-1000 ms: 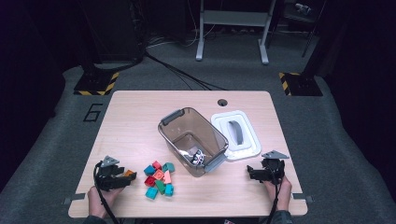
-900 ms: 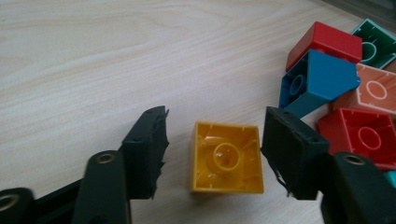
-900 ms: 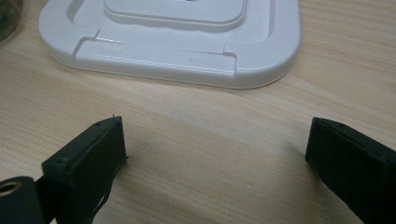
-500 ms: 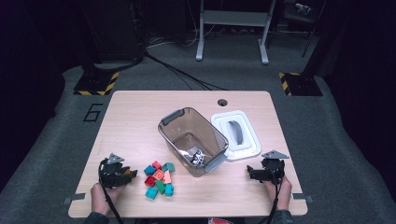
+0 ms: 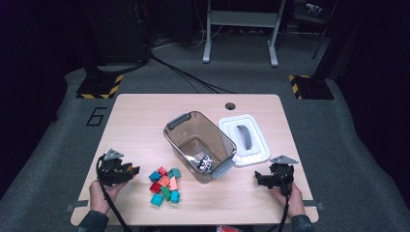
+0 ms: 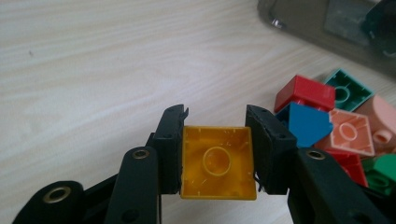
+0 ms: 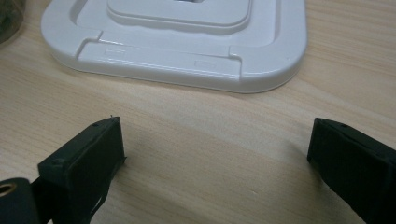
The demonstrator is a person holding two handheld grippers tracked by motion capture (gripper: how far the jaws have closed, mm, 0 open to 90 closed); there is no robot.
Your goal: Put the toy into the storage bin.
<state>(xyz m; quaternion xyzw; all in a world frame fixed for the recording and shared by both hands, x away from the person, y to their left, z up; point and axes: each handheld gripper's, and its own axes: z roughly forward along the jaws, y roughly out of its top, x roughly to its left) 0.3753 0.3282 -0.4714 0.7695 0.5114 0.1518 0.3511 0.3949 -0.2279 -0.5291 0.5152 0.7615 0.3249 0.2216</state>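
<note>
Yellow brick (image 6: pixel 217 162) sits clamped between the jaws of my left gripper (image 5: pixel 126 170), hollow underside facing the camera, just off the bench (image 5: pixel 145 121) beside the pile of coloured bricks (image 5: pixel 164 186). My right gripper (image 5: pixel 263 179) rests with jaws wide apart and empty near the white lid (image 7: pixel 187 42). My guess is that I'm sorting bricks into the clear bin (image 5: pixel 198 142), which already holds a few small pieces; next I should carry this brick over its rim and release.

A large dark "6" is marked on the grey floor mat (image 5: pixel 72 126) left of the table.
</note>
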